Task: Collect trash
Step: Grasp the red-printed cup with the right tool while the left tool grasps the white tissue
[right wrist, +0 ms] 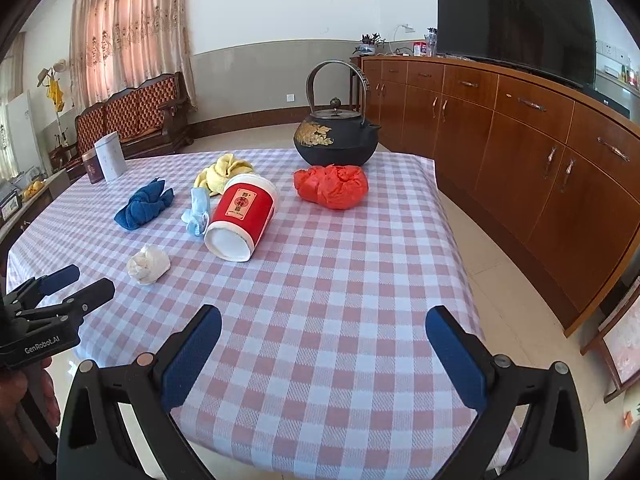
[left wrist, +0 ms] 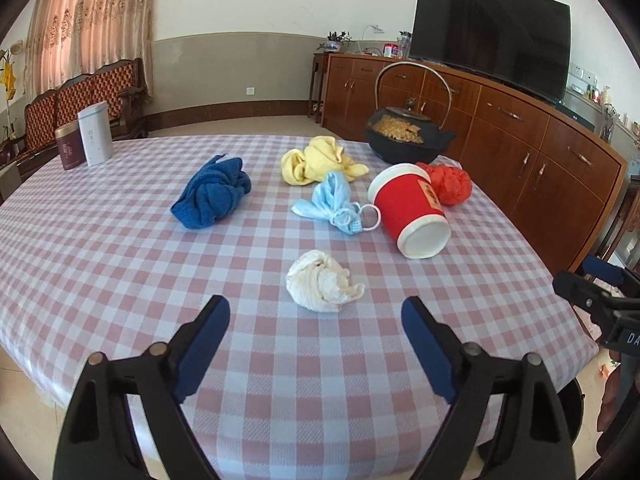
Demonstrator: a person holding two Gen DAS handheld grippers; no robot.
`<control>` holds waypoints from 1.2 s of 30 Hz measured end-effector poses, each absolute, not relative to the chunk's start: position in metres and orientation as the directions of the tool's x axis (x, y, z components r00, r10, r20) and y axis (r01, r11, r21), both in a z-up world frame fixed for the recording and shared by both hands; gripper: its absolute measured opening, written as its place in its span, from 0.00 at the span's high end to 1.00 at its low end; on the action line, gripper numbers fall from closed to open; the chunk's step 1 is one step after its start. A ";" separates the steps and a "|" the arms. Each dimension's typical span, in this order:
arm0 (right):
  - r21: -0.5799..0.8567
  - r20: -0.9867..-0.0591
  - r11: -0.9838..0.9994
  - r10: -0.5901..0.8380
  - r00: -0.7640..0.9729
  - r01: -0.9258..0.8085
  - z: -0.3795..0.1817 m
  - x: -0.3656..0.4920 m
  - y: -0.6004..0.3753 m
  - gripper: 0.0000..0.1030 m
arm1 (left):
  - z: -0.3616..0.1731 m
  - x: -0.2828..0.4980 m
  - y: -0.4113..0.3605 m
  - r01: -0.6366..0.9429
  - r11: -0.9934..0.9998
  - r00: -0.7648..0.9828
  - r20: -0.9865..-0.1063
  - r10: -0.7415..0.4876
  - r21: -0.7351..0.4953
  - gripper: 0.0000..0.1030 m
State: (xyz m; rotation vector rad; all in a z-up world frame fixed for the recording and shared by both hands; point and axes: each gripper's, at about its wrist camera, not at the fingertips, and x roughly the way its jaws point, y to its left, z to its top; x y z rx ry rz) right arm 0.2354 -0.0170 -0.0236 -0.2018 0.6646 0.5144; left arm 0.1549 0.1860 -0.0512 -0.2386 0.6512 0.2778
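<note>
Red-and-white paper cup (left wrist: 410,210), 1, lies on its side on the checked desk (left wrist: 120,280), base toward the cameras; its contents cannot be told. Black iron kettle (right wrist: 336,136), 1, lid on, stands upright at the far edge of the desk. Tins (left wrist: 85,136), 2, stand closed, side by side at the far left corner: 1 maroon, 1 white.

Crumpled items on the desk, 5:
- white paper wad (left wrist: 322,286), 1, nearest the left claw
- pale blue face mask (left wrist: 332,202), 1, touching the cup's left side
- blue cloth (left wrist: 212,192), 1, well left of the mask
- yellow cloth (left wrist: 320,160), 1, behind the mask
- red wrapper (right wrist: 331,186), 1, just in front of the kettle

Left claw (left wrist: 316,320): spread wide, holding nothing, hanging just short of the white wad.

Right claw (right wrist: 322,326): spread wide, holding nothing, above bare desk, well short of the cup.
</note>
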 end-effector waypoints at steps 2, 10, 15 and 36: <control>-0.017 -0.642 0.861 0.381 0.666 -0.509 -0.027 0.247 -0.012 0.00 | -0.057 0.172 0.189 -0.312 0.941 0.747 -0.647 0.155 -0.135 0.19; 0.013 -0.676 0.849 0.398 0.621 -0.529 -0.036 0.275 0.019 0.00 | -0.073 0.208 0.215 -0.280 0.938 0.708 -0.704 0.057 -0.205 0.62; 0.025 -0.680 0.818 0.435 0.590 -0.574 -0.039 0.282 0.057 0.03 | -0.067 0.201 0.234 -0.318 0.924 0.728 -0.679 0.094 -0.213 0.62; 0.061 -0.729 0.814 0.432 0.531 -0.578 -0.053 0.318 0.099 0.42 | -0.067 0.212 0.226 -0.312 0.937 0.725 -0.677 0.130 -0.155 0.62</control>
